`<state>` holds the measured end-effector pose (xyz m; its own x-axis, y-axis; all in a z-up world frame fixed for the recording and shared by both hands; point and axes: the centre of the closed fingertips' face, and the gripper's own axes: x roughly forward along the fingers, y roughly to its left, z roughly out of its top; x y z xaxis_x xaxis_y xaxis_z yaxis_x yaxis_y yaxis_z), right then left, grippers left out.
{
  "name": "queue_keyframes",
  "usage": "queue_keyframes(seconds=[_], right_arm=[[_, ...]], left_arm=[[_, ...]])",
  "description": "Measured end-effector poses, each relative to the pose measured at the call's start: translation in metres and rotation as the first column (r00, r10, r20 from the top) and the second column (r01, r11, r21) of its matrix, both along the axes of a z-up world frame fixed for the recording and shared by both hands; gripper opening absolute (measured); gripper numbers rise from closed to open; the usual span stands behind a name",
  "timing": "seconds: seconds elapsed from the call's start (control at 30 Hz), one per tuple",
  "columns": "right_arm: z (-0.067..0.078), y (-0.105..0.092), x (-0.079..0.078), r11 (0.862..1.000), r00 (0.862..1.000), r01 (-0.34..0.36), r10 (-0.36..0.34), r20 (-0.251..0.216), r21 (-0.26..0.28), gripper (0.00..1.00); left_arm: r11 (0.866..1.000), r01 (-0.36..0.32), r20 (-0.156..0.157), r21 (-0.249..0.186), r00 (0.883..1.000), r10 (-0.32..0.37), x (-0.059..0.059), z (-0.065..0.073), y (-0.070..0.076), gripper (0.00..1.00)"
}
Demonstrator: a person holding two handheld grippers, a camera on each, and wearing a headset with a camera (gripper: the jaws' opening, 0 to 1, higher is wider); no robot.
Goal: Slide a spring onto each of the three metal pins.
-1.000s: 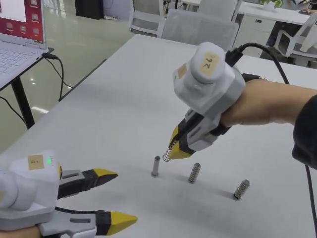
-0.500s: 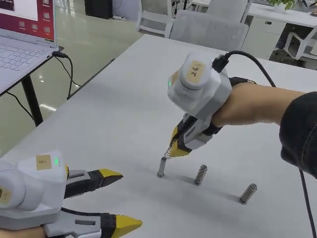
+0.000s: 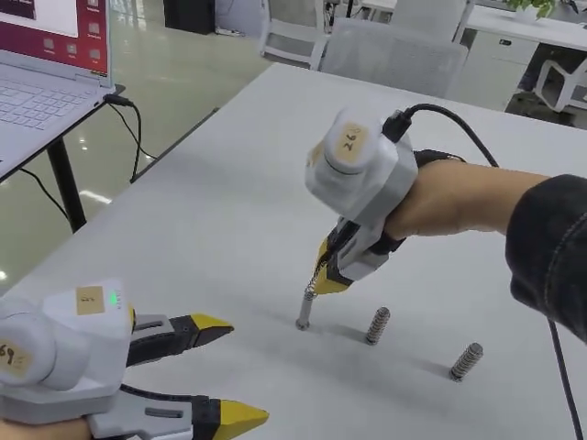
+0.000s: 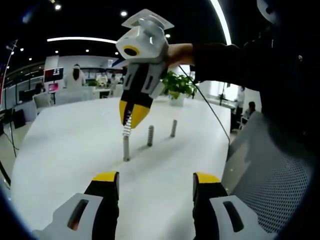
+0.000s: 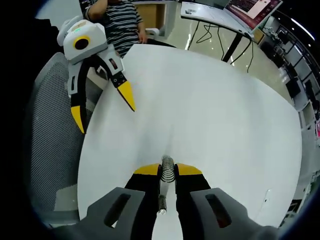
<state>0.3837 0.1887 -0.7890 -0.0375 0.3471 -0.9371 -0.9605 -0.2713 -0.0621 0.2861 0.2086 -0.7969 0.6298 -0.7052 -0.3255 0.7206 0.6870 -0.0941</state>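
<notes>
My right gripper (image 3: pixel 323 280) is clamped on a small coiled steel spring (image 3: pixel 315 280), jaws nearly together, with the coil hanging out below the yellow tips. The spring's lower end sits right at the top of the bare grey metal pin (image 3: pixel 304 310), which stands upright on the white tabletop (image 3: pixel 229 202). I can't tell if it has started over the tip. The two other pins to the right (image 3: pixel 377 325) (image 3: pixel 466 361) already carry springs, so this looks like the last one.

My left gripper (image 3: pixel 240 371) is wide open, holding nothing, and parked near the table edge well clear of the pins.

Risks as I see them:
- The spring hangs tilted against the pin axis, so pushing down now could catch a coil on the pin's rim and buckle it.
- Side load from the jaws could tip the pin, which looks free-standing.
- Releasing before the coils are over the tip could let the spring bounce off and roll.
- The nearest sprung pin is just beside, so a wide jaw opening could clip it.
</notes>
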Motion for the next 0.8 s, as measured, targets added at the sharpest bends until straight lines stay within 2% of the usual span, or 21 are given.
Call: queue_keyframes(seconds=[0.57,0.8], right_arm=[[-0.022,0.003,-0.002,0.998,1.0,-0.018,0.017,-0.011,-0.064,0.08],[-0.036,0.005,-0.005,0.995,1.0,-0.028,0.026,-0.014,-0.098,0.08]], left_arm=[[1.0,0.007,-0.006,0.002,1.0,-0.007,0.001,-0.002,-0.001,0.53],[1.0,0.007,-0.007,0.004,1.0,-0.007,0.001,-0.002,-0.001,0.52]])
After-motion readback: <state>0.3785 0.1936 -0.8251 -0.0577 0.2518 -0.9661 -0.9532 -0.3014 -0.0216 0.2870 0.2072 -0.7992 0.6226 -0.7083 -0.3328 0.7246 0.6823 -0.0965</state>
